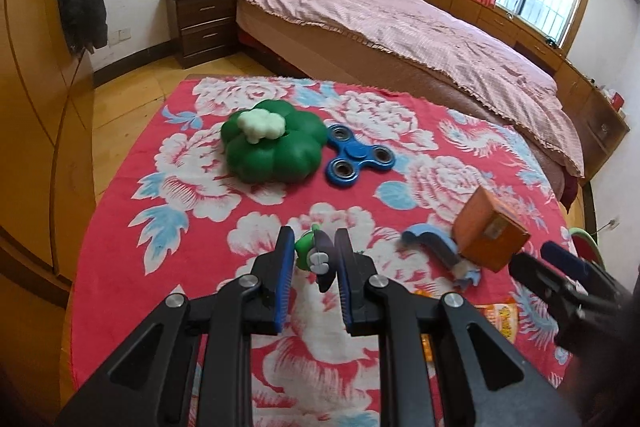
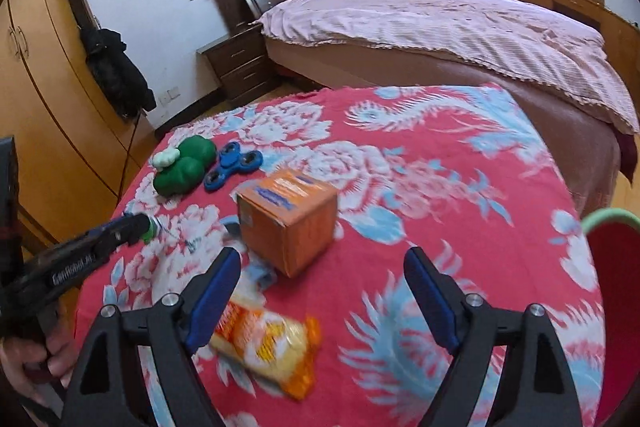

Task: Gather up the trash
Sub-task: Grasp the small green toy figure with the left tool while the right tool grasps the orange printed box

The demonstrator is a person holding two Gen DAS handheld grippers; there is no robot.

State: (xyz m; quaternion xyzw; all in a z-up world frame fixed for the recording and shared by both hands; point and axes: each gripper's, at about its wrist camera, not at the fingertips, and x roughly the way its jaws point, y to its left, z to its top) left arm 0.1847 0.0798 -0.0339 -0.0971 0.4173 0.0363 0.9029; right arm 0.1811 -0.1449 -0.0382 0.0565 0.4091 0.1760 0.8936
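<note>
My left gripper (image 1: 312,259) is shut on a small green and purple toy (image 1: 316,259) and holds it just above the red floral cloth (image 1: 160,267). My right gripper (image 2: 322,287) is open and empty, above an orange and yellow snack wrapper (image 2: 268,343); the wrapper also shows in the left wrist view (image 1: 500,319). An orange cardboard box (image 2: 288,219) stands just beyond the right gripper. A blue curved piece (image 1: 432,239) lies beside the box.
A green flower-shaped toy (image 1: 276,147) with a white top and a blue fidget spinner (image 1: 356,159) lie at the far side of the table. A red chair (image 2: 616,267) stands at the right. A bed (image 1: 400,27), nightstand and wardrobe lie beyond.
</note>
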